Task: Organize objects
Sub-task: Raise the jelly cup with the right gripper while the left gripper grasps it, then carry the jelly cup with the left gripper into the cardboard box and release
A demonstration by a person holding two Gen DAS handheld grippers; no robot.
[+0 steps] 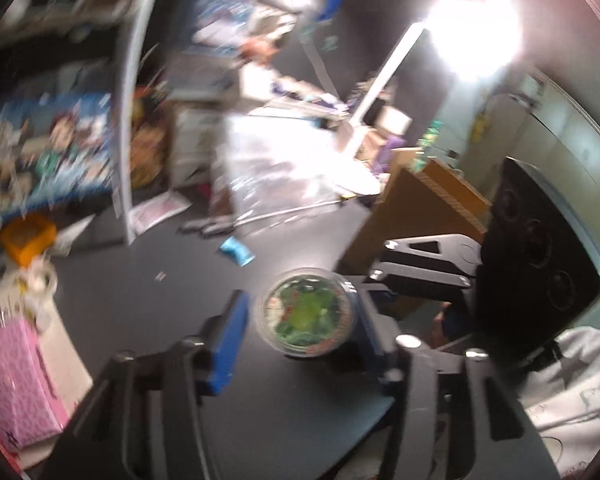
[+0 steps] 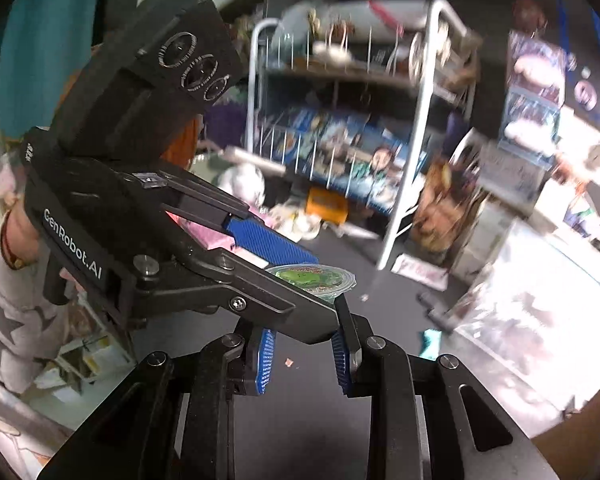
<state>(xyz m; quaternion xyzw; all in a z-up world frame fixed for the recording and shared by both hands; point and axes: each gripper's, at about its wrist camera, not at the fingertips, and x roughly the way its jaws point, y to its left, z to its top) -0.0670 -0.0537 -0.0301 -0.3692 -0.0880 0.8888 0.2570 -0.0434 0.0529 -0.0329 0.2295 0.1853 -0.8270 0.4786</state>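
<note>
Both views are smeared by motion blur, so the shelves and clutter behind the dark counter cannot be read in detail; bright glare washes out the clear plastic sheeting on the counter's far side. The base of the one jelly cup is hidden: in the right wrist view the left gripper's near finger covers its lower half, leaving only the sealed green lid and rim visible.

The cup sits between the two blue pads of the left gripper. The right-hand pad lies against the cup's side, while the left-hand pad stands just apart from it, so the jaws are parted around the cup and not closed on it. Whether the cup rests on the counter or is lifted clear, I cannot tell.

The right gripper hangs just beside the left gripper, its two blue ribbed pads apart with nothing between them.

Also in the left wrist view: one pink box at the counter's near-left edge, one orange container, one small blue wrapper, and one brown cardboard box.
</note>
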